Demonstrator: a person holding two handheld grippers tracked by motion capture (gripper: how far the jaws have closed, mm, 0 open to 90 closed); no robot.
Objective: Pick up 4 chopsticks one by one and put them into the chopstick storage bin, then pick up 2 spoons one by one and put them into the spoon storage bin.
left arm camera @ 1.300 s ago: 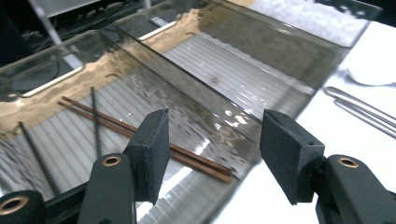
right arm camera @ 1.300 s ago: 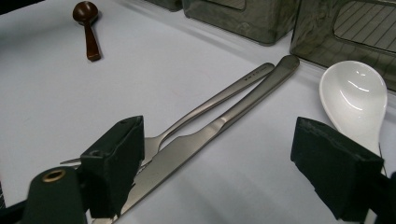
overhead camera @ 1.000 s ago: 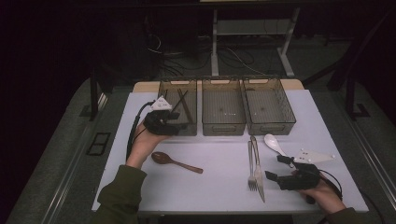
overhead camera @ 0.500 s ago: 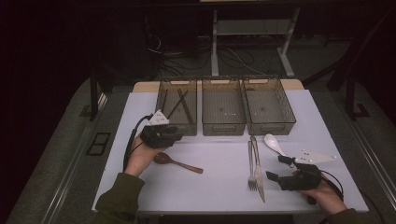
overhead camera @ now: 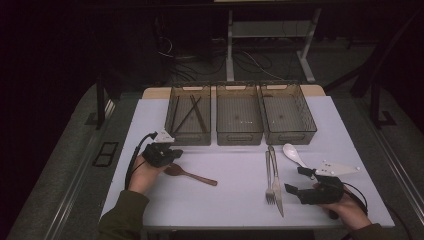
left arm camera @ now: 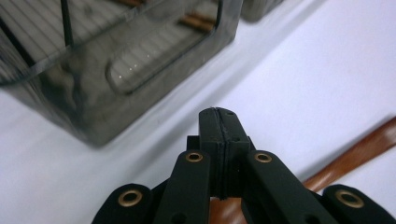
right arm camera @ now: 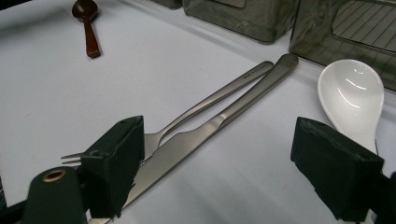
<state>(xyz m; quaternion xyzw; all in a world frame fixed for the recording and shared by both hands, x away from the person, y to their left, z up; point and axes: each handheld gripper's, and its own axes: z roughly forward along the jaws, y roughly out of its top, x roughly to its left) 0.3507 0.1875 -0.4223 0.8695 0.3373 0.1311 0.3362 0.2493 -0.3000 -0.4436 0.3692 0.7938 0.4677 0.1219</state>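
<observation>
A brown wooden spoon [overhead camera: 192, 175] lies on the white table at the left. My left gripper [overhead camera: 172, 154] is low over its bowl end. Its jaws have just been closing. In the left gripper view the pads of the left gripper [left arm camera: 219, 126] meet flush with nothing seen between them, and the wooden spoon [left arm camera: 355, 154] runs off beneath them to the right. My right gripper [overhead camera: 295, 180] rests near the front right, open. In the right gripper view the right gripper [right arm camera: 219, 158] has its jaws wide apart, with a metal knife [right arm camera: 224, 121] and fork [right arm camera: 210, 100] between and beyond them.
Three dark mesh bins stand in a row at the back: the left bin [overhead camera: 172, 112] holds dark sticks, the middle bin [overhead camera: 239, 137] and right bin [overhead camera: 290, 135] look bare. A white ceramic spoon [overhead camera: 294, 152] lies beside the fork [overhead camera: 269, 175] and knife [overhead camera: 276, 185].
My left gripper has come down and toward the person from the left bin to the wooden spoon's bowl. The right gripper has stayed where it was.
</observation>
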